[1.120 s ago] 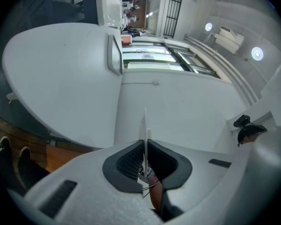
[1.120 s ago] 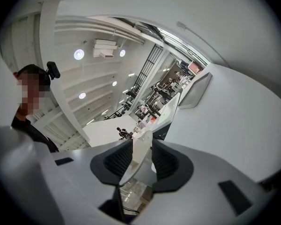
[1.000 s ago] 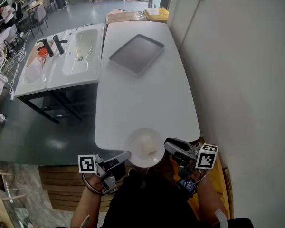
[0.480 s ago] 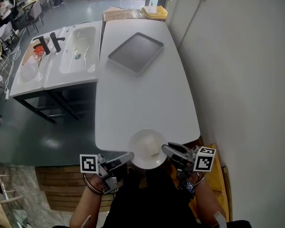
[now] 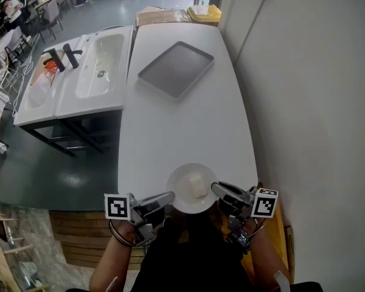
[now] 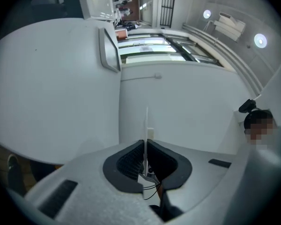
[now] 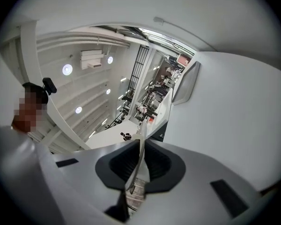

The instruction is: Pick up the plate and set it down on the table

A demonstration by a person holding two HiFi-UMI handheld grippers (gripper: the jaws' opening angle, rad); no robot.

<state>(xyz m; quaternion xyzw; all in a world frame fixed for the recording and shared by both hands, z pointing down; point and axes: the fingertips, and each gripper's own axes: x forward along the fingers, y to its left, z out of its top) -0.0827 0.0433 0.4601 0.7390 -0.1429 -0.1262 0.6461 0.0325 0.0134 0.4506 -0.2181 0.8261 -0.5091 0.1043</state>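
Note:
A round white plate (image 5: 192, 188) hangs over the near edge of the white table (image 5: 182, 126), with a small pale block on it. My left gripper (image 5: 169, 198) is shut on its left rim, which stands edge-on as a thin white line (image 6: 146, 125) between the dark pads of that gripper (image 6: 145, 146). My right gripper (image 5: 216, 189) is at the plate's right rim. Its jaws are closing, and the thin rim (image 7: 141, 142) lies between the pads of this gripper (image 7: 139, 158), which press on it.
A grey rectangular tray (image 5: 176, 69) lies on the far half of the table, also visible as a tray (image 6: 108, 50) and tray (image 7: 186, 82) in both gripper views. A white double sink (image 5: 79, 75) stands left of the table. A wall runs along the right.
The right gripper has come in against the plate's right rim. The plate has shifted slightly forward over the table's near edge. The left gripper keeps its grip.

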